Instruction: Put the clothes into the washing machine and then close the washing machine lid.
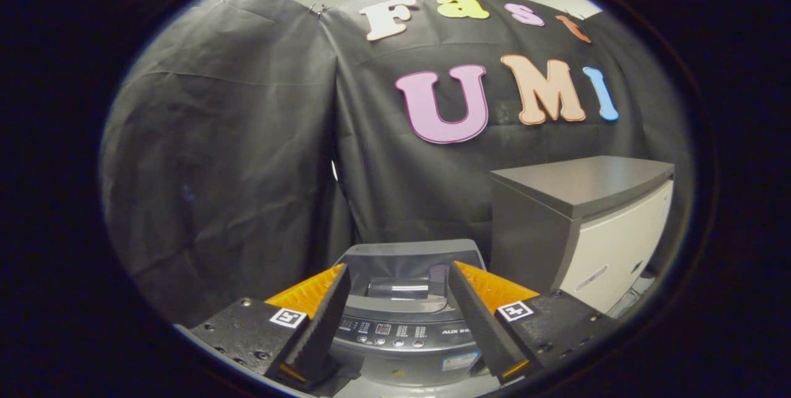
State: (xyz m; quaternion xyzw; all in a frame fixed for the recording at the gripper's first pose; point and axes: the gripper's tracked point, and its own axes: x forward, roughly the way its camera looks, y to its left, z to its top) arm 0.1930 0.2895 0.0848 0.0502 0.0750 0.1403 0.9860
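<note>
Hand-held gripper (398,274) spread wide, grasping nothing, with grey washing machine (401,324) between its fingers, lid (411,262) raised, control panel facing forward.

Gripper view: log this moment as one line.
tool: open, empty | washing machine: between and just beyond fingers, lid state unclear | grey cabinet: beside machine | clothes: unseen

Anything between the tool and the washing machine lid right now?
Nothing visible. The tool is open and holds nothing, and the washing machine shows through the gap between its fingers, just ahead. Its lid looks raised at the back. The grey cabinet stands off beside it.
</note>
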